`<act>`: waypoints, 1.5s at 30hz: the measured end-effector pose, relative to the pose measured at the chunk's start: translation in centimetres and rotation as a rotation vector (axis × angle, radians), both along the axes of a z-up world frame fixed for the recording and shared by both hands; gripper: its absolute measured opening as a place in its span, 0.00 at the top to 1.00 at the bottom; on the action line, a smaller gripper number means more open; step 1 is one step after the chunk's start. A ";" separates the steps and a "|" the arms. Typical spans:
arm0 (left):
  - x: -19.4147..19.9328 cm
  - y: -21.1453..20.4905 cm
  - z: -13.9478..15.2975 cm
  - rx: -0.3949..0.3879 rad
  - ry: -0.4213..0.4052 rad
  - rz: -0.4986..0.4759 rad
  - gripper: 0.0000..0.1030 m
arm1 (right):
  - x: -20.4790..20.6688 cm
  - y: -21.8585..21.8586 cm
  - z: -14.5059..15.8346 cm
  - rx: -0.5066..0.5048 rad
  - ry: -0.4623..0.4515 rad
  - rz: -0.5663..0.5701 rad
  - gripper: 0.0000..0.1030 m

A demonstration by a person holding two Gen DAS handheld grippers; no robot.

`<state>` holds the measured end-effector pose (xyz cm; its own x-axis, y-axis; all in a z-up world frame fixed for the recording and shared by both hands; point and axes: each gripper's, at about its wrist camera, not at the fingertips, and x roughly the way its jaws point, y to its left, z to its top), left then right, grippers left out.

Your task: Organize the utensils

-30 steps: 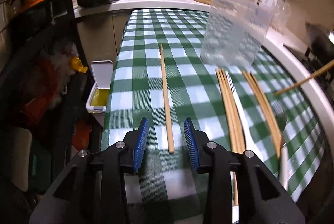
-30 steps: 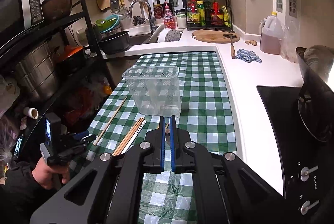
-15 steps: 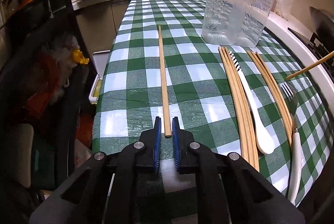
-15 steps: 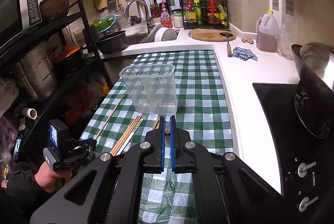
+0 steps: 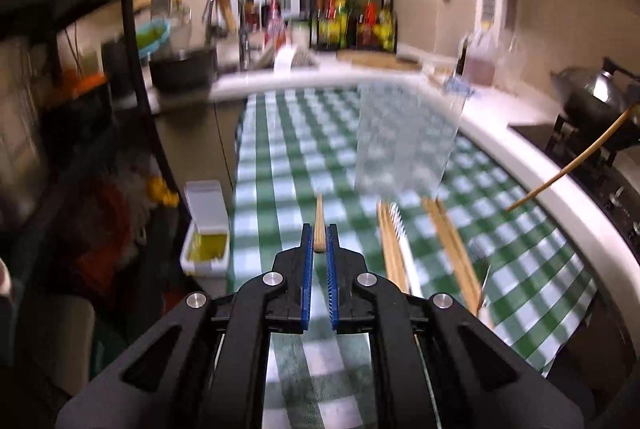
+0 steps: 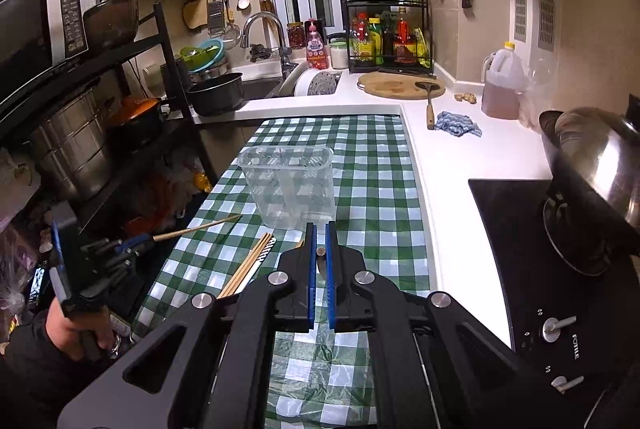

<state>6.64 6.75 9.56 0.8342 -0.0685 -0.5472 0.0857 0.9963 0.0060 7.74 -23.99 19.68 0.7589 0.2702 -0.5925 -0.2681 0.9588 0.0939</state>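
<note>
Between the blue pads of the left hand-held gripper [image 5: 319,243] sits one wooden chopstick [image 5: 319,225], pinched at its near end. Its jaws have just been closing, and the stick is now caught between them. From the right wrist view the stick [image 6: 198,228] sticks out up off the cloth, so it can be carried to the clear plastic holder [image 6: 290,187]. That holder stands upright on the green checked table [image 6: 372,165], with its open top up so sticks can drop in.

The right hand-held gripper [image 6: 319,253] is pressed together on another chopstick, whose round end [image 6: 320,251] shows between its pads. The left wrist view shows that stick [image 5: 568,167] hanging in the air over the table edge.

More chopsticks [image 5: 390,249], a white spoon [image 6: 260,263] and a fork [image 5: 478,251] lie flat on the cloth just in front of the holder, waiting their turn. I think both sticks go into the holder next.
</note>
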 end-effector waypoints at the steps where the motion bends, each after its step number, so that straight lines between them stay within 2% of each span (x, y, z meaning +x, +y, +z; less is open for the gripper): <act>1: 0.0 0.0 0.8 0.005 -0.021 -0.001 0.94 | 0.0 -0.1 0.3 -0.003 -0.002 0.003 0.96; 4: 0.1 0.0 3.4 -0.006 -0.093 -0.011 0.94 | 0.2 0.0 1.0 -0.008 -0.005 0.004 0.96; 9: 1.3 0.0 6.0 -0.020 -0.132 -0.026 0.94 | 1.4 0.3 1.3 -0.009 0.004 0.009 0.96; 15: 3.4 0.6 7.6 -0.103 -0.080 -0.032 0.94 | 3.4 0.7 0.4 -0.010 0.039 0.018 0.96; 21: 4.9 0.9 9.2 -0.143 0.017 -0.026 0.94 | 4.5 1.1 -0.1 -0.015 0.056 0.018 0.96; 25: 5.3 0.9 10.5 -0.150 0.032 -0.036 0.94 | 5.0 1.3 0.4 -0.011 0.050 0.016 0.96; 31: 6.1 0.7 15.4 -0.153 0.001 -0.067 0.94 | 5.9 1.9 4.1 -0.017 -0.005 0.034 0.96; 39: 9.4 -0.2 22.8 -0.187 -0.058 -0.130 0.94 | 8.8 3.4 12.1 0.007 -0.134 0.059 0.96; 42: 11.2 -1.0 23.5 -0.186 -0.056 -0.137 0.94 | 11.0 4.2 13.4 0.043 -0.162 0.065 0.96; 45: 14.1 -1.8 22.2 -0.196 -0.003 -0.143 0.94 | 13.8 5.1 12.7 0.050 -0.160 0.064 0.96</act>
<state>20.75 4.91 31.72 0.8099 -0.2903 -0.5097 0.2259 0.9563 -0.1858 21.51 -18.89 32.40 0.8225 0.3477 -0.4501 -0.3442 0.9343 0.0928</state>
